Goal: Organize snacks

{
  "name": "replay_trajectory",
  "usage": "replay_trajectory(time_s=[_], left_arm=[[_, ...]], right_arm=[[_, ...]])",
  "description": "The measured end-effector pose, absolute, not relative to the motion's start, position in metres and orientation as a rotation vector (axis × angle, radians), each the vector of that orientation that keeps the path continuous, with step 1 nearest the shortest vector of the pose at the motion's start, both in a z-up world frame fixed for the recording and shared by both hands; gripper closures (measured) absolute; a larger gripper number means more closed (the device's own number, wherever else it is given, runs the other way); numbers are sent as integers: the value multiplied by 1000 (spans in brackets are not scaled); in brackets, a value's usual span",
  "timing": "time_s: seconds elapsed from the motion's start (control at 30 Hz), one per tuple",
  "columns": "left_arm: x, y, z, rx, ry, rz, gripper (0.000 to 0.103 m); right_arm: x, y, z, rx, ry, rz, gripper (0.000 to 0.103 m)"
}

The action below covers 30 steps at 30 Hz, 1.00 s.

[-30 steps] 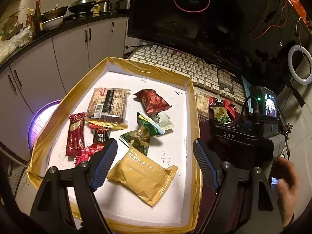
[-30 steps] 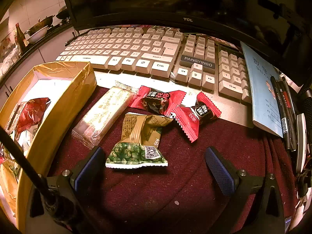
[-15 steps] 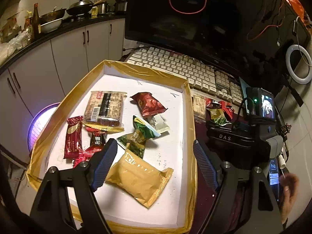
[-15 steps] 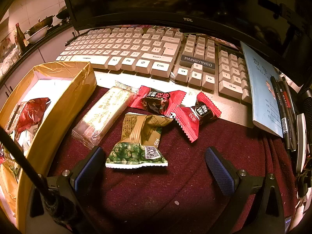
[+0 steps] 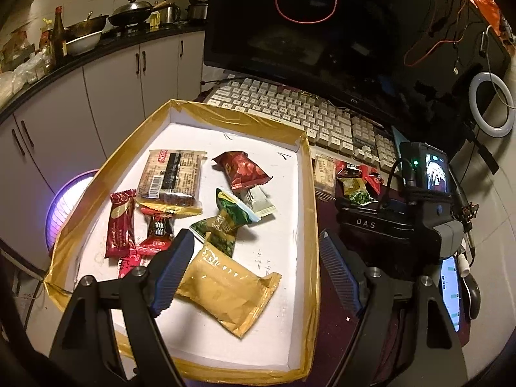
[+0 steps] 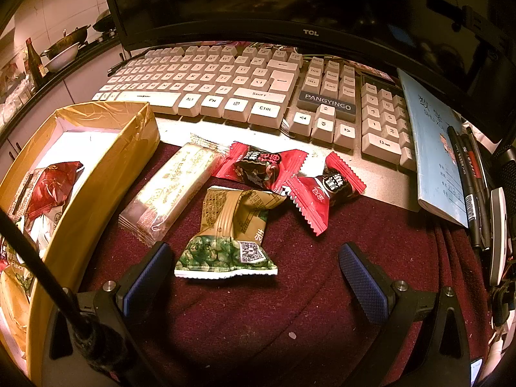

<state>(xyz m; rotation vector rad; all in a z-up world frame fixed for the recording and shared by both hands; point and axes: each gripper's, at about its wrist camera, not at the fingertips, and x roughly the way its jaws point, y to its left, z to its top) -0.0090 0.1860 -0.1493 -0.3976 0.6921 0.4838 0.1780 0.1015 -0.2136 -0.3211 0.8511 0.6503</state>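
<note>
A shallow box with yellow taped walls (image 5: 311,213) holds several snacks: a gold packet (image 5: 227,292), a green pea packet (image 5: 225,222), a dark red packet (image 5: 243,169), a brown biscuit pack (image 5: 172,180) and red candies (image 5: 121,225). My left gripper (image 5: 254,271) is open and empty above the gold packet. My right gripper (image 6: 254,277) is open over the maroon cloth (image 6: 354,245), its fingers on either side of a green pea packet (image 6: 230,235). Beyond that lie a pale long bar (image 6: 174,190) and two red candies (image 6: 267,167) (image 6: 325,190).
The box wall (image 6: 96,200) stands left of the loose snacks. A keyboard (image 6: 232,87) and monitor (image 6: 290,0) lie behind. A blue notebook (image 6: 435,148) with pens (image 6: 467,177) is at right. The right gripper's body (image 5: 406,213) sits beside the box.
The left gripper has drawn back and up a little, so the box looks smaller and farther. The right gripper and the loose snacks have not moved.
</note>
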Motion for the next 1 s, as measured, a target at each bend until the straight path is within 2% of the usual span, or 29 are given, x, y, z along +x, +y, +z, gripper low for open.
replay_trajectory(time_s=[0.83, 0.87, 0.9, 1.0], left_arm=[[-9, 201, -151, -426, 683, 484, 23], [-6, 201, -151, -422, 690, 484, 23], [-4, 201, -151, -419, 692, 480, 23], [3, 198, -144, -395, 683, 452, 23]], right_arm=[[178, 105, -211, -326, 885, 650, 1], [178, 100, -207, -297, 892, 692, 7], [178, 97, -199, -228, 885, 720, 8], [171, 53, -173, -13, 771, 763, 7]])
